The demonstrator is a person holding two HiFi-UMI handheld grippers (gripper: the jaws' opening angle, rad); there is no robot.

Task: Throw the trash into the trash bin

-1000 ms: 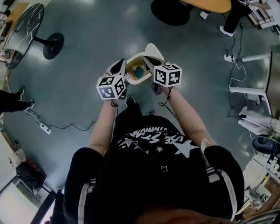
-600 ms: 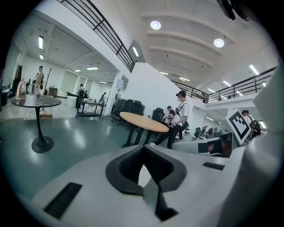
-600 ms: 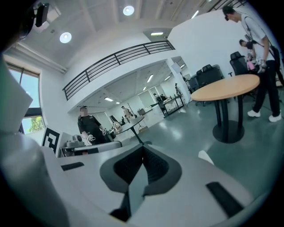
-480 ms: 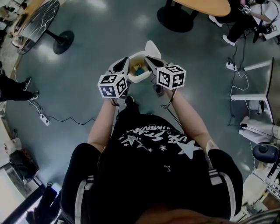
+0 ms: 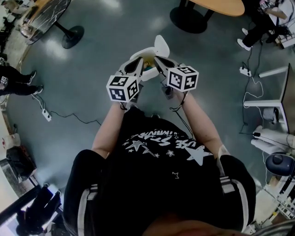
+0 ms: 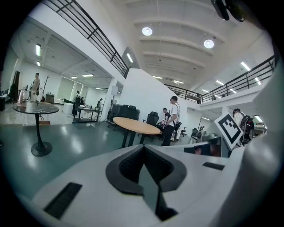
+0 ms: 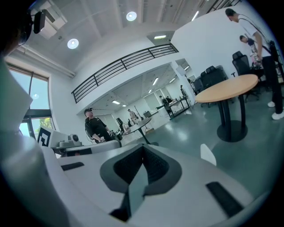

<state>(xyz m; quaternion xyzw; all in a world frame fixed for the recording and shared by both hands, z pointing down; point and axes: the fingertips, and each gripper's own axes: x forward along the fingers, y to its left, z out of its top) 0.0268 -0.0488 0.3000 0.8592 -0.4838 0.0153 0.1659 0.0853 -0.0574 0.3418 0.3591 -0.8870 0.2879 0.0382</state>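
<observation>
A small white trash bin (image 5: pixel 146 76) with its lid (image 5: pixel 162 45) tipped up hangs above the floor in front of the person. Yellowish trash (image 5: pixel 148 64) shows inside it. My left gripper (image 5: pixel 138 65) grips the bin's left rim and my right gripper (image 5: pixel 156 61) grips the right rim, both shut. In the left gripper view the jaws (image 6: pixel 144 153) are pressed together on a thin grey edge. The right gripper view shows the same at my right gripper (image 7: pixel 141 155), with the white lid (image 7: pixel 207 154) poking up beyond.
A dark pedestal table (image 5: pixel 46 14) stands at the far left and a round wooden table (image 5: pixel 216 5) ahead on the right. A power strip with cable (image 5: pixel 46 115) lies on the floor to the left. Desks and cables (image 5: pixel 272 92) line the right. People stand around the hall.
The person has walked forward with the bin held between both grippers. The two tables have slid nearer in view, and the grippers now cover more of the bin's opening.
</observation>
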